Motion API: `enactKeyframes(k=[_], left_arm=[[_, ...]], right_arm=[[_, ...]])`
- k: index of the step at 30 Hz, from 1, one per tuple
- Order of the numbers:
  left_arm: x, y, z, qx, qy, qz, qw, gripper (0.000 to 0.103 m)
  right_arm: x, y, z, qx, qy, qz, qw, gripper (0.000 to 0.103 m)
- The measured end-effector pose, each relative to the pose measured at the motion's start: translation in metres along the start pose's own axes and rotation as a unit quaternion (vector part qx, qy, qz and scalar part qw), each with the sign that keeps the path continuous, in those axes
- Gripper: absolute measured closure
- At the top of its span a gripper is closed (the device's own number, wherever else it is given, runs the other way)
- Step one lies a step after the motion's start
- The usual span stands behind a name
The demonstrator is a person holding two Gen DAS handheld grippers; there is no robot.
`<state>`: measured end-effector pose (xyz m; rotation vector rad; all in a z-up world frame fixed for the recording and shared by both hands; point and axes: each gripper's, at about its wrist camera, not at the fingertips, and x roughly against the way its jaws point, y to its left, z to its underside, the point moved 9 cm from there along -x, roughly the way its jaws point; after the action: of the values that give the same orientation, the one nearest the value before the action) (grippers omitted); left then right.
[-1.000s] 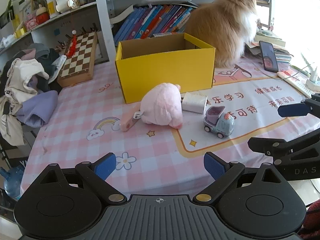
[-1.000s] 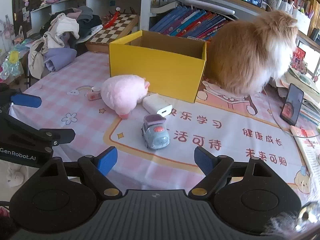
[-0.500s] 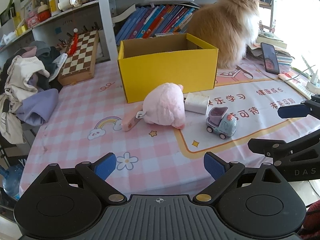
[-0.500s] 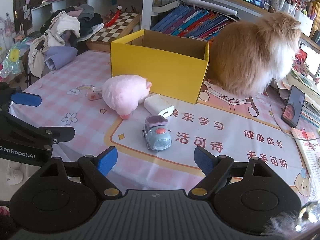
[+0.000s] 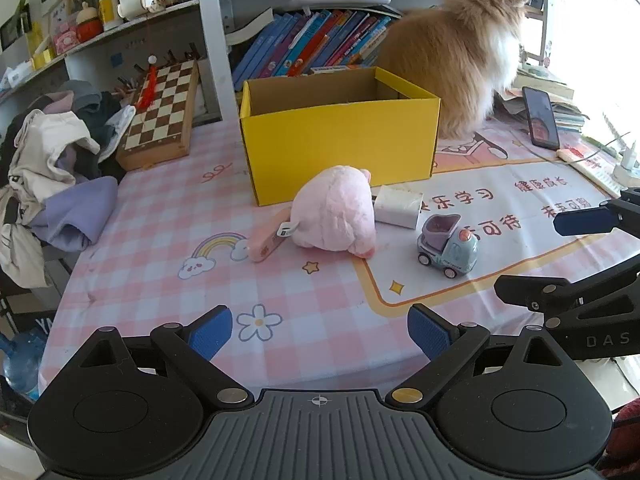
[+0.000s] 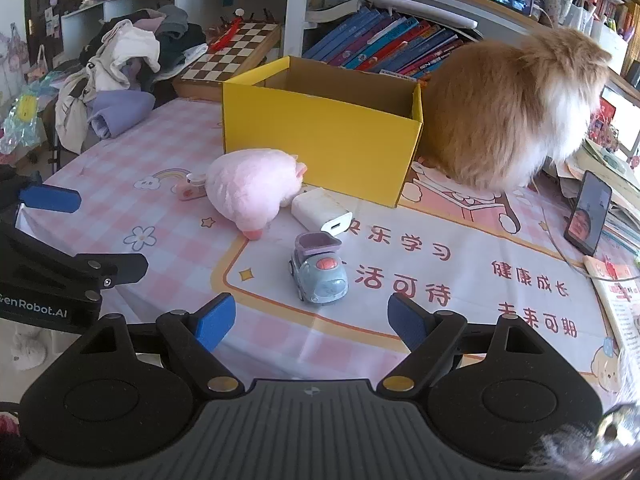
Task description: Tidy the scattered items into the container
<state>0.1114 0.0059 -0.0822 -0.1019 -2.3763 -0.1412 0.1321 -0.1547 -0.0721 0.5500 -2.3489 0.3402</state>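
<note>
On a pink checked tablecloth (image 5: pixel 160 216), four scattered items lie before one open yellow box (image 5: pixel 340 140): one pink case (image 5: pixel 266 240), one pink plush toy (image 5: pixel 334 210), one white charger (image 5: pixel 398 206), one toy truck (image 5: pixel 448 246). One fluffy cat (image 5: pixel 452 56) sits behind. Left gripper (image 5: pixel 320 330) and right gripper (image 6: pixel 310 320) hover with jaws wide, empty.

The left tool (image 5: pixel 319 334) was matte black plastic, with two rounded housings bearing shallow discs, a ribbed grey centre panel marked by a small crosshair, and angled arms fixed by silver and brass-coloured rivets. Its fingertips (image 5: pixel 211 330) wore ridged blue pads. The right tool (image 6: pixel 311 320) matched it. White lettering read "GenRobot.AI" on one side and "DAS" on the other.
</note>
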Motion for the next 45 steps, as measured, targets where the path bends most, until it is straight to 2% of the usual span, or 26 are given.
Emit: enactKeyframes(k=[15, 21, 30, 37, 45], left_arm=[[-0.003, 0.000, -0.001, 0.003, -0.003, 0.003, 1.0000, 0.007], [-0.011, 0.000, -0.003, 0.021, -0.006, 0.013, 0.9997, 0.007], [-0.014, -0.009, -0.009, 0.003, -0.012, 0.013, 0.9998, 0.007], [-0.015, -0.009, -0.010, -0.004, -0.018, 0.004, 0.9998, 0.007], [-0.014, -0.001, -0.010, 0.005, -0.019, -0.005, 0.9998, 0.007]], right_arm=[[-0.002, 0.003, 0.002, 0.007, 0.007, -0.001, 1.000, 0.022], [-0.002, -0.004, 0.006, 0.012, 0.012, 0.007, 1.000, 0.022], [-0.009, -0.017, 0.004, -0.003, 0.014, 0.005, 1.000, 0.023], [-0.018, -0.019, 0.005, -0.007, 0.024, -0.002, 1.000, 0.027], [-0.027, -0.004, -0.003, 0.018, 0.023, -0.017, 0.999, 0.032]])
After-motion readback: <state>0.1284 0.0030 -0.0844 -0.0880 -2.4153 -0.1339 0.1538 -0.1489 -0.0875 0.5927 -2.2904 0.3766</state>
